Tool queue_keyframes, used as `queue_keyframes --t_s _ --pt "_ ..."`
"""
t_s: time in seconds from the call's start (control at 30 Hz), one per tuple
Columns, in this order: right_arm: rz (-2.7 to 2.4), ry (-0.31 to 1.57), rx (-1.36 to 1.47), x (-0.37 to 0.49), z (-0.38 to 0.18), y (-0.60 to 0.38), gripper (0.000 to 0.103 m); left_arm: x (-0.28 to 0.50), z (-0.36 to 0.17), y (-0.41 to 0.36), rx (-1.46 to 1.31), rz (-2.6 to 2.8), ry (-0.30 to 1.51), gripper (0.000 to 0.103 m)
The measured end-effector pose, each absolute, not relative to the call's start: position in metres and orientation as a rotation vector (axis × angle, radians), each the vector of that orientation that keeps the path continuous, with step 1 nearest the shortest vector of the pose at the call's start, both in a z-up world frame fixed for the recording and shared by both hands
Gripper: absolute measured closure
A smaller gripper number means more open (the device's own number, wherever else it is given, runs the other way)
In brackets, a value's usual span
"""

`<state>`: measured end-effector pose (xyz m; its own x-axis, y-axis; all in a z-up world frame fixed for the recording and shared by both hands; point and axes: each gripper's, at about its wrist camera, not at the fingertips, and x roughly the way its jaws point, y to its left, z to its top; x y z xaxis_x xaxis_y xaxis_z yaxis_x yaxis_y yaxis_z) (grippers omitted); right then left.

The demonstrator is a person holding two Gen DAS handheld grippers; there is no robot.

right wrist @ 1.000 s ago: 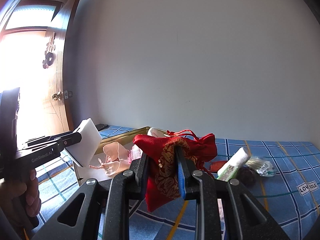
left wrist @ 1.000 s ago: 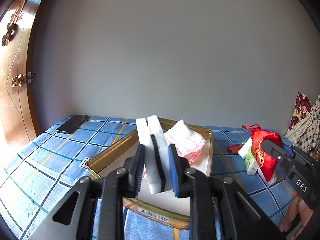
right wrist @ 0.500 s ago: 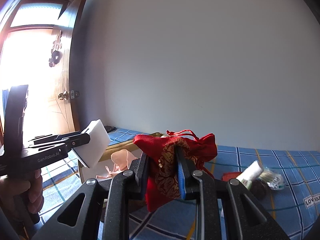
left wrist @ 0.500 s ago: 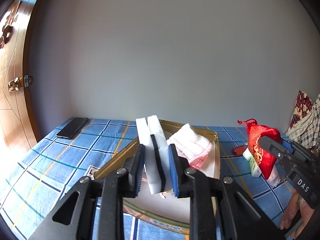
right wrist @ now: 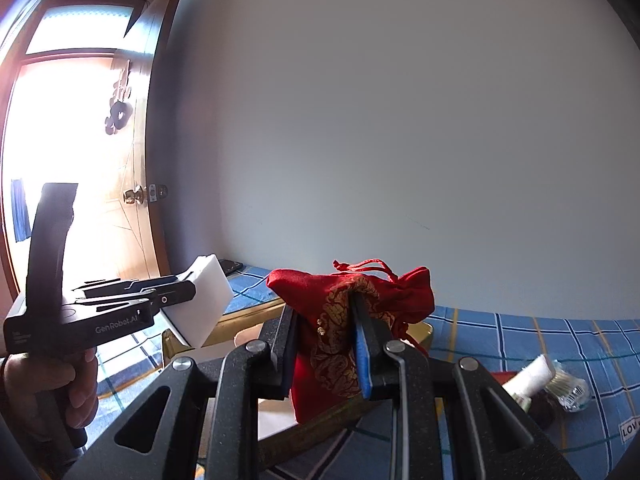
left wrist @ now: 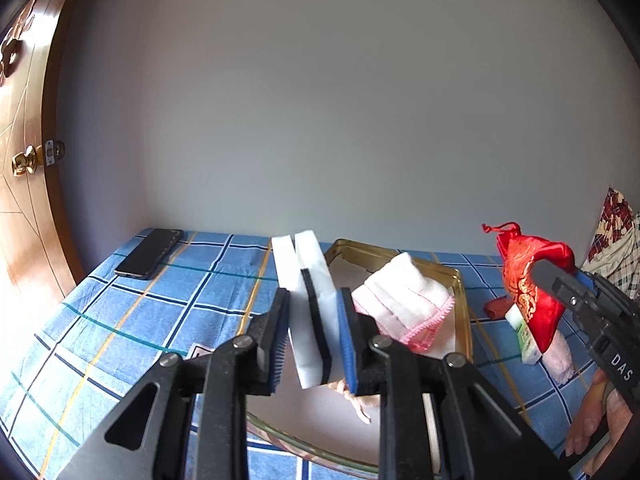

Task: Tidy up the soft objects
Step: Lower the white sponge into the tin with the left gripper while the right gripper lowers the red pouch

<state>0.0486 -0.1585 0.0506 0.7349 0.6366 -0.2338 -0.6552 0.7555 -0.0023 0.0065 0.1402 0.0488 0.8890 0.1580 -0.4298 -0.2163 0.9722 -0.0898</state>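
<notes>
the left gripper (left wrist: 314,344) is clamped on 2 white foam sponges (left wrist: 308,300) with a black layer between them; they stand nearly upright between its blue pads, above the near rim of the gold tray (left wrist: 464,312). the right gripper (right wrist: 326,350) is closed tight on a red embroidered pouch (right wrist: 344,320), which hangs between its fingers, over the tray's right edge as the left wrist view shows it. in the tray lie a folded white cloth with pink trim (left wrist: 404,300) and something pale pink, mostly hidden under the left gripper. to the tray's right a small clutter sits on the blue checked cloth (left wrist: 160,308): a white tube (right wrist: 528,376), a dark object and a clear wrapper (right wrist: 570,386). the cloth to the left of the tray is open as far as the table's left edge, with only a black phone (left wrist: 150,252) near the far corner. behind everything stands a plain wall; a wooden door (left wrist: 24,160) is at left. compared with 1 second ago, both grippers sit higher and further along, with the same grip: the tray now lies lower in both views, and the pouch stands clear of the clutter it was beside.
</notes>
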Motion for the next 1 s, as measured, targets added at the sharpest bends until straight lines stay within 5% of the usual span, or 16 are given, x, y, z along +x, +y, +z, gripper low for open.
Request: queue_keyframes --t_s 1.0 --pt "0.726 0.337 -0.090 0.110 0.032 -0.103 0.077 0.094 0.037 0.160 -0.163 0.105 0.657 0.082"
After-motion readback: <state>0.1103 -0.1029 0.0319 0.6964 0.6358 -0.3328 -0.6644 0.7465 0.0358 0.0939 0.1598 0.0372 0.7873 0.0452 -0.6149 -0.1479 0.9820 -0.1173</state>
